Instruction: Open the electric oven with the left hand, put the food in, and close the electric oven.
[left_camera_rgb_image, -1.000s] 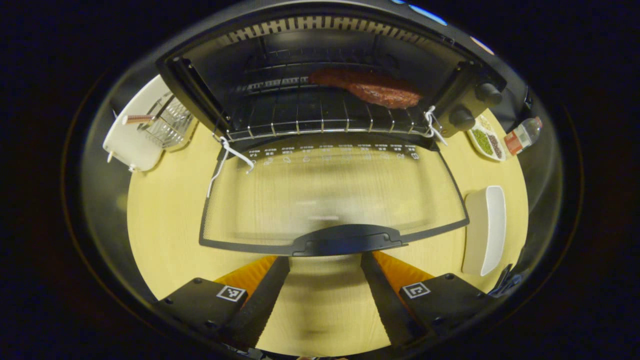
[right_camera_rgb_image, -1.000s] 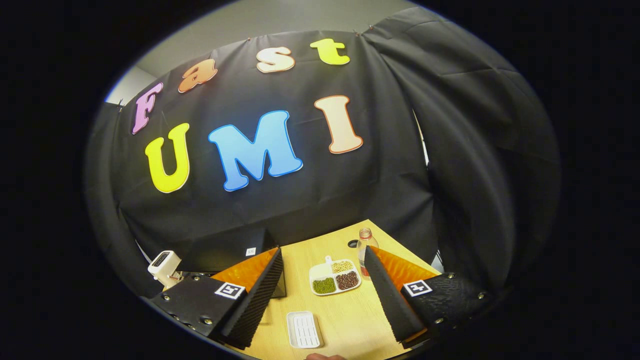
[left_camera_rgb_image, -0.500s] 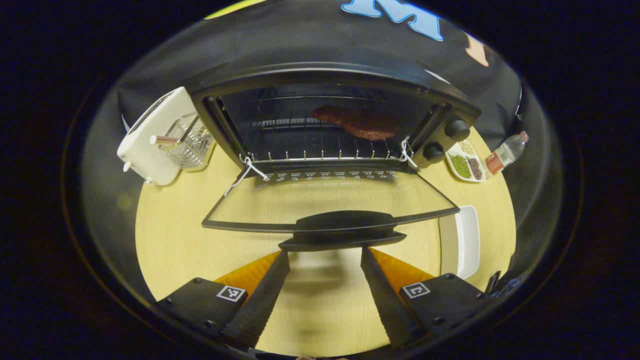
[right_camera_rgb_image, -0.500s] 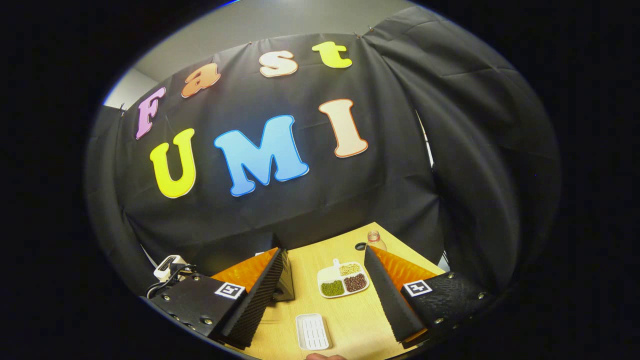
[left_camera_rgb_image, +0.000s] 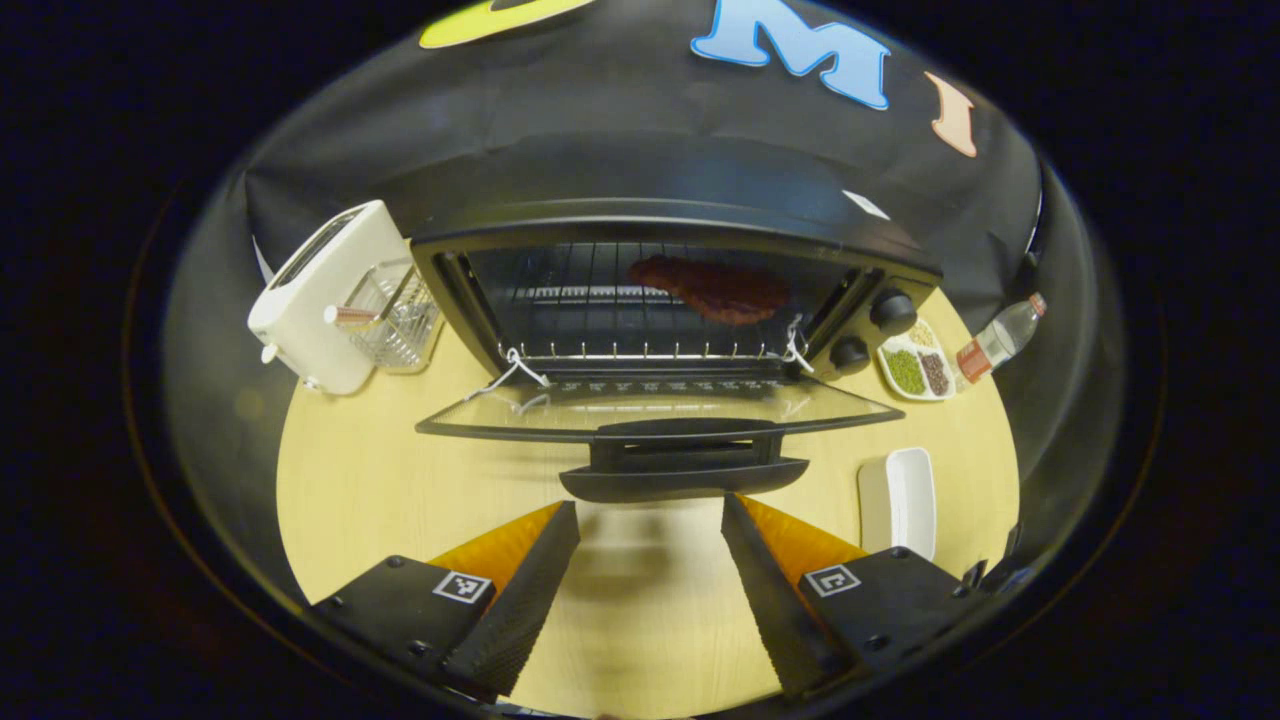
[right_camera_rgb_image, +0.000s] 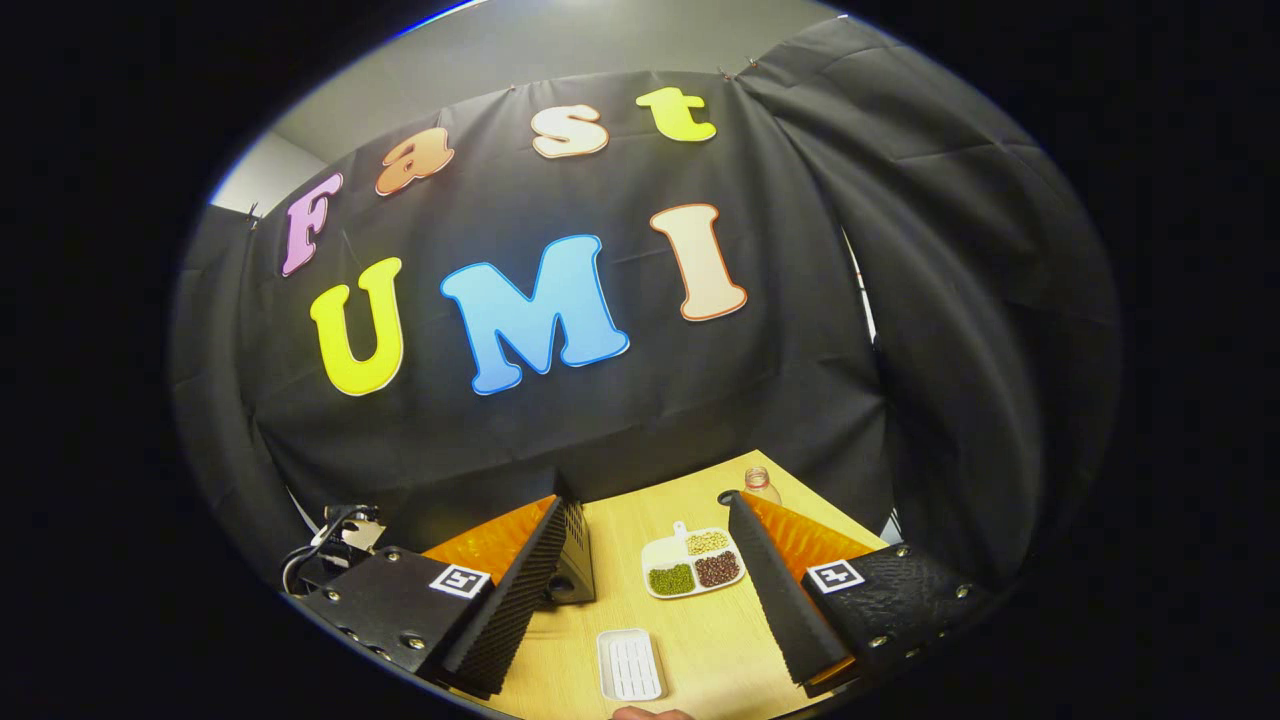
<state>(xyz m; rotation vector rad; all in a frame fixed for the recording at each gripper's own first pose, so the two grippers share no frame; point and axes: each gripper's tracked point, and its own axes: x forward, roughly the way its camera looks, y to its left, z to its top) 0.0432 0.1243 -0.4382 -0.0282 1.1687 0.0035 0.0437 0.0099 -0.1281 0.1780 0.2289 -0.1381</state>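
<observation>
1. Left gripper (left_camera_rgb_image: 650, 590) spread, gripping nothing; oven door handle (left_camera_rgb_image: 684, 468) just ahead of fingertips.
2. Meat (left_camera_rgb_image: 712, 288) on oven rack (left_camera_rgb_image: 600, 325) beyond; toaster (left_camera_rgb_image: 325, 295) ahead-left, white tray (left_camera_rgb_image: 897, 500) ahead-right.
3. Right gripper (right_camera_rgb_image: 650, 600) spread, empty; sectioned bean dish (right_camera_rgb_image: 695, 566) between fingers.

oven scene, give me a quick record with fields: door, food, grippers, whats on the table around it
oven door: door folded down, open
food: reddish meat on the rack inside the oven
left gripper: left gripper open, just short of the door handle
right gripper: right gripper open, holding nothing
left of oven: white toaster
right of oven: sectioned dish of beans, bottle, white tray
</observation>
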